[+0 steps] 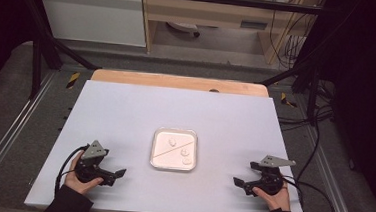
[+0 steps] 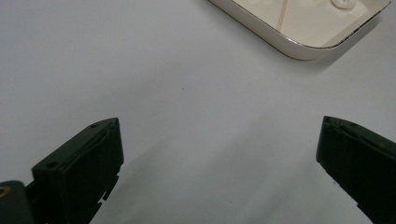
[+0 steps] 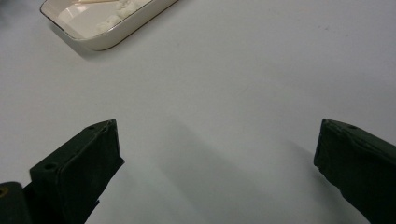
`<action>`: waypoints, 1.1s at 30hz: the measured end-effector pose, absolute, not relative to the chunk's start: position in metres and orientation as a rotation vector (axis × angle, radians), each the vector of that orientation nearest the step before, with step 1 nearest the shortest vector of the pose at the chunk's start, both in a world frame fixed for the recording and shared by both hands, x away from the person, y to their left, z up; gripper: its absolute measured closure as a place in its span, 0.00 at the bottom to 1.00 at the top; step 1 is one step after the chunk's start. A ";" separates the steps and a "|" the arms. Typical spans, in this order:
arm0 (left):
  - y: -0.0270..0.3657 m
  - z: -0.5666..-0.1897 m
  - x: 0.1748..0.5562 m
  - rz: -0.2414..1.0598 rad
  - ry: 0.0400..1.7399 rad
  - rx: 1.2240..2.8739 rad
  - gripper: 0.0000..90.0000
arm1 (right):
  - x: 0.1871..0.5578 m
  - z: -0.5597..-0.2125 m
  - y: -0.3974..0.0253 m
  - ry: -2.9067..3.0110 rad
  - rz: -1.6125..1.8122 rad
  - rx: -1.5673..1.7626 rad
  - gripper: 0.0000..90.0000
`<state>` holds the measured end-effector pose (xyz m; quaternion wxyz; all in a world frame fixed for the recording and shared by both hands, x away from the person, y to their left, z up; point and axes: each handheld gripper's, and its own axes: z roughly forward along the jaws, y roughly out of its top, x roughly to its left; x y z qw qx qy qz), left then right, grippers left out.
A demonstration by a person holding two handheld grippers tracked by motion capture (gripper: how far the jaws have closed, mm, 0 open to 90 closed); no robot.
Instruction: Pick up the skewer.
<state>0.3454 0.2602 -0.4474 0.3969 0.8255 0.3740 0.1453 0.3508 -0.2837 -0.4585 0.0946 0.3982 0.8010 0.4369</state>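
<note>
A: Where is the tray (image 1: 173, 164) placed, and what is held in it?

B: It is set near the middle of the white table (image 1: 125, 111), between the two grippers and a little farther off. Three small white lumps (image 1: 173, 142) are counted in it — dough or the like, it cannot be told — and one thin stick (image 1: 173, 148) is laid across it slantwise.

A: How is it likely to be handled?

B: The tray is judged stiff, shallow and smooth-rimmed, so slipping is to be expected; its raised rim is best pinched at a side. The lumps are judged soft and light — easily crushed. The stick is thin, and hard to lift from a flat floor.

A: And the tongs?

B: The left gripper (image 1: 118, 173) and right gripper (image 1: 237, 181) are both held wide open, nothing between the jaws, resting near the table's near edge.
</note>
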 end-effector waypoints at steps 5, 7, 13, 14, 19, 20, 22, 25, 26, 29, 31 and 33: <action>0.260 -0.447 0.345 0.367 0.942 2.089 0.00 | 0.351 -0.458 -0.284 2.372 1.296 1.178 0.01; 0.259 -0.446 0.345 0.368 0.940 2.092 0.01 | 0.351 -0.458 -0.284 2.373 1.292 1.180 0.01; 0.258 -0.446 0.345 0.364 0.932 2.093 0.01 | 0.351 -0.458 -0.284 2.374 1.286 1.178 0.01; 0.257 -0.446 0.345 0.365 0.932 2.094 0.01 | 0.351 -0.458 -0.284 2.371 1.287 1.177 0.01; 0.257 -0.445 0.345 0.367 0.929 2.093 0.01 | 0.351 -0.458 -0.285 2.369 1.289 1.174 0.01; 0.257 -0.445 0.345 0.366 0.929 2.092 0.01 | 0.351 -0.458 -0.284 2.369 1.292 1.173 0.01; 0.257 -0.445 0.345 0.362 0.930 2.090 0.01 | 0.351 -0.458 -0.284 2.369 1.293 1.173 0.01; 0.256 -0.444 0.345 0.364 0.925 2.094 0.01 | 0.351 -0.458 -0.284 2.369 1.292 1.172 0.01; 0.256 -0.444 0.345 0.365 0.924 2.094 0.01 | 0.351 -0.458 -0.284 2.369 1.293 1.172 0.01; 0.256 -0.444 0.345 0.363 0.926 2.094 0.01 | 0.351 -0.458 -0.285 2.369 1.293 1.172 0.01; 0.256 -0.444 0.345 0.364 0.926 2.091 0.01 | 0.351 -0.458 -0.284 2.369 1.294 1.171 0.01; 0.256 -0.444 0.345 0.364 0.925 2.091 0.01 | 0.351 -0.458 -0.284 2.367 1.294 1.171 0.01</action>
